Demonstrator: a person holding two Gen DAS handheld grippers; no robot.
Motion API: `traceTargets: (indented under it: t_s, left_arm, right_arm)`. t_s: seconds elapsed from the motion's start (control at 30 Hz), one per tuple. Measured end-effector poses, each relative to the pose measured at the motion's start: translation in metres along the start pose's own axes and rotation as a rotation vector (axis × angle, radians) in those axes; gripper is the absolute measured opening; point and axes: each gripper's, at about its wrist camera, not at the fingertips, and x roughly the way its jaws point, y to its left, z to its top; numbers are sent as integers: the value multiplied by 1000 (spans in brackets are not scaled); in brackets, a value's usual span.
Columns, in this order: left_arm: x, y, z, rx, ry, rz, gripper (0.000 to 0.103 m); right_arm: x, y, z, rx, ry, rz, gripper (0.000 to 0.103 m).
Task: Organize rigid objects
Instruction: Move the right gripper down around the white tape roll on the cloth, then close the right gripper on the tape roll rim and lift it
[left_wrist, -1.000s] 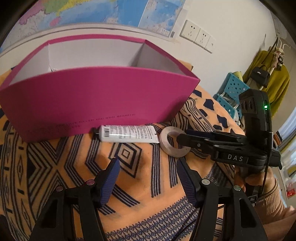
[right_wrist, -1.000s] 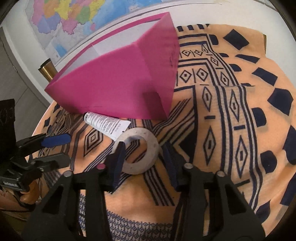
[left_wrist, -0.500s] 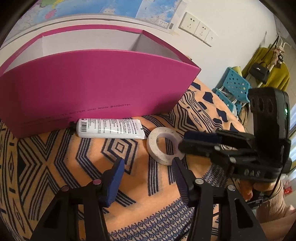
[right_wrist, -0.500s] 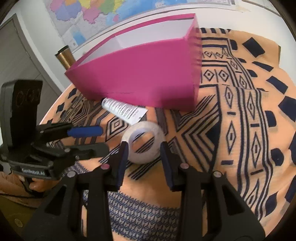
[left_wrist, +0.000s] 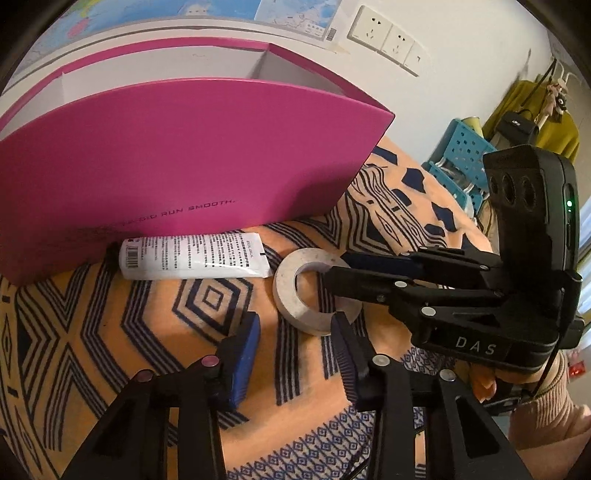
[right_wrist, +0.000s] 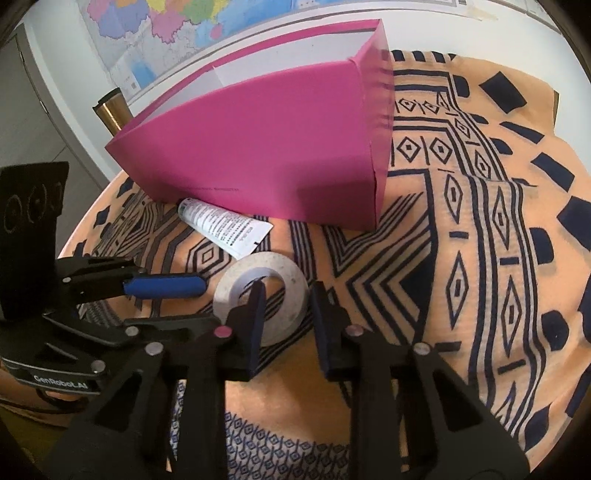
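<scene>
Since the earlier frame the tape roll (right_wrist: 263, 295) is being straddled more tightly by the right gripper (right_wrist: 288, 314), whose jaws are closing on its wall, one finger through the hole. The left gripper (left_wrist: 295, 354) is being narrowed over bare cloth, nothing between its jaws. The roll is lying on the cloth-covered surface (right_wrist: 461, 258), near the white tube (left_wrist: 192, 256) beside the pink box (left_wrist: 184, 155).

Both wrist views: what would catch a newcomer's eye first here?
The big magenta box dominates, standing open-topped at the back of the orange patterned cloth. Before it lies a white tube; beside that, a grey tape roll, which the right gripper is closing on, one finger through its hole.
</scene>
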Motion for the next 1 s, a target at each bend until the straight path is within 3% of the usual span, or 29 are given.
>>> traceTargets:
  t_s: [0.17,1.0]
  left_arm:
    - [2,0,2,-18,13,-45,33]
    - [-33,-5,6,15,-62,-44,33]
  right_arm:
    - [0,1,-1,3,-4,-8,21]
    - [-31,23,3,-16,-91,-4,21]
